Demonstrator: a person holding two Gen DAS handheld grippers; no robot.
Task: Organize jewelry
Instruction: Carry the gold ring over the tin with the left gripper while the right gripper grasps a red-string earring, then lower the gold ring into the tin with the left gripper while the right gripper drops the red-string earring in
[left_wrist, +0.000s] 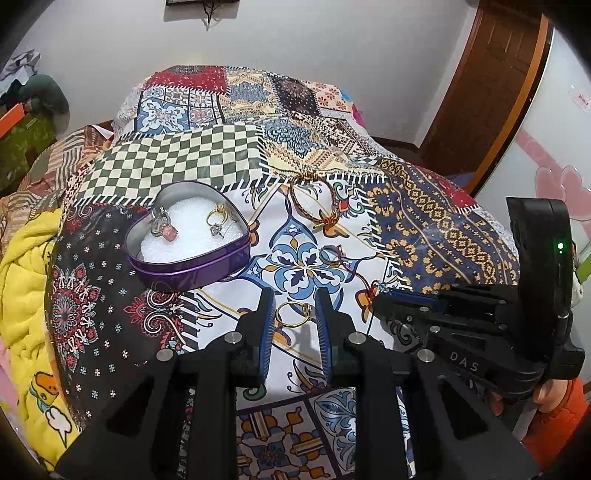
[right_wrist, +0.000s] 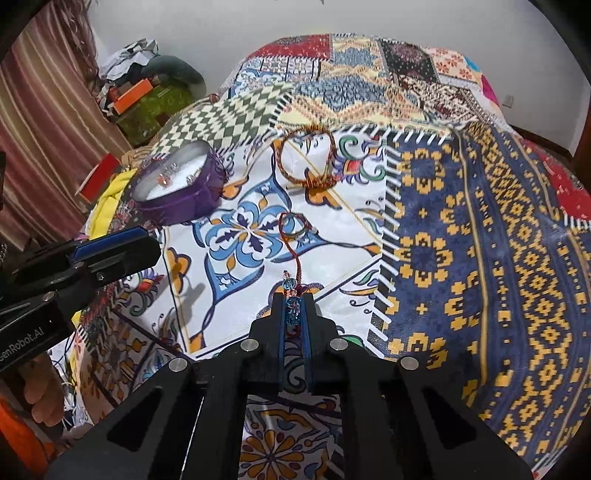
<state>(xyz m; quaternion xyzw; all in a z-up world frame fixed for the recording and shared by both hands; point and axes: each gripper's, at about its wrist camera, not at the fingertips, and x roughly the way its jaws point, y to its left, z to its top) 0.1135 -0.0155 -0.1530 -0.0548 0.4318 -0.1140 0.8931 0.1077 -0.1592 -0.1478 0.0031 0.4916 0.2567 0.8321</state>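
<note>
The left tongs (left_wrist: 293, 314) are held open around a gold ring (left_wrist: 293, 313) lying on the patchwork bedspread (left_wrist: 424, 221). The right tongs (right_wrist: 293, 314) are clamped on a red cord bracelet (right_wrist: 291, 236) at its blue beads, while a purple heart-shaped tin (left_wrist: 188, 236) with rings is seen nearby.

The small jewelry pieces (right_wrist: 173, 177) inside the purple heart-shaped tin (right_wrist: 184, 199) are rendered too small to be identified in the right wrist view.
</note>
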